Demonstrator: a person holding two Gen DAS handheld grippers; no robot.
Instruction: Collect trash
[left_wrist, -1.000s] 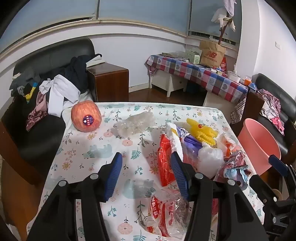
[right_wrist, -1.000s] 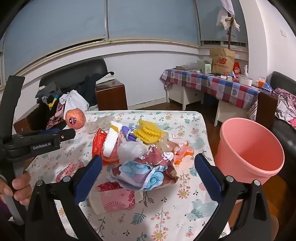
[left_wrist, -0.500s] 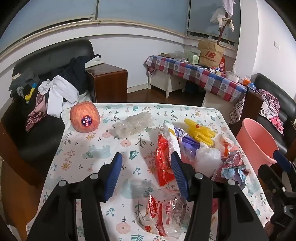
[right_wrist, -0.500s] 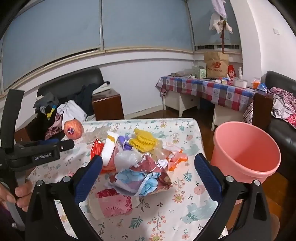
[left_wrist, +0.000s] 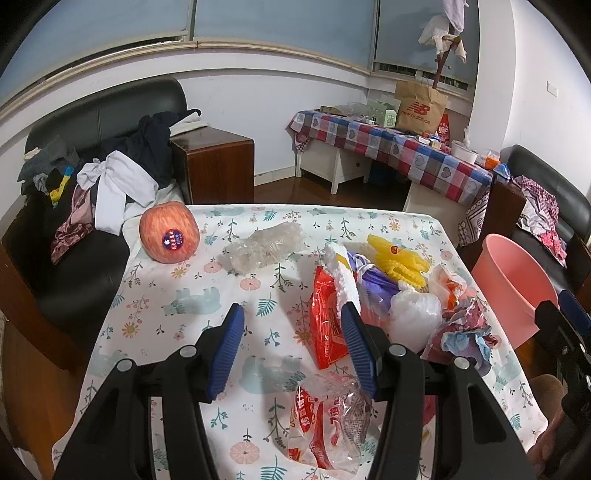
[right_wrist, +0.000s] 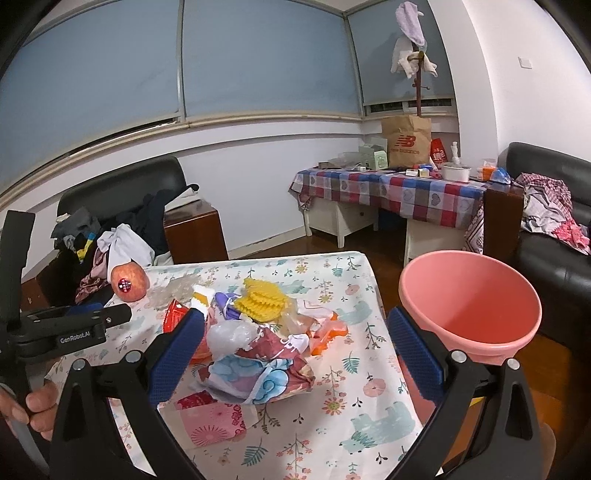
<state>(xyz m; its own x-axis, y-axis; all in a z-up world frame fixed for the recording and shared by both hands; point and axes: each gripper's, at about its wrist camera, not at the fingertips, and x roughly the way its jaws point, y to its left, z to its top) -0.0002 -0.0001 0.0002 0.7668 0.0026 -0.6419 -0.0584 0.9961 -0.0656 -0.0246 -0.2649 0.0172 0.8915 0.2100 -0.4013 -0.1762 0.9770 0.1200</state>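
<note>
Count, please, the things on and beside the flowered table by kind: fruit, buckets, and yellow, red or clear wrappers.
Fruit: 1, the apple
Buckets: 1, the pink bucket
Yellow wrappers: 1, the yellow foam net
Red wrappers: 1, the red packet
Clear wrappers: 1, the clear crumpled plastic
Total: 5

trash (right_wrist: 258, 332): crumpled wrappers and bags piled mid-table in front of me; red, yellow, purple, white, printed paper
bucket (right_wrist: 469, 302): pink, upright, open, beside the table's right edge
</note>
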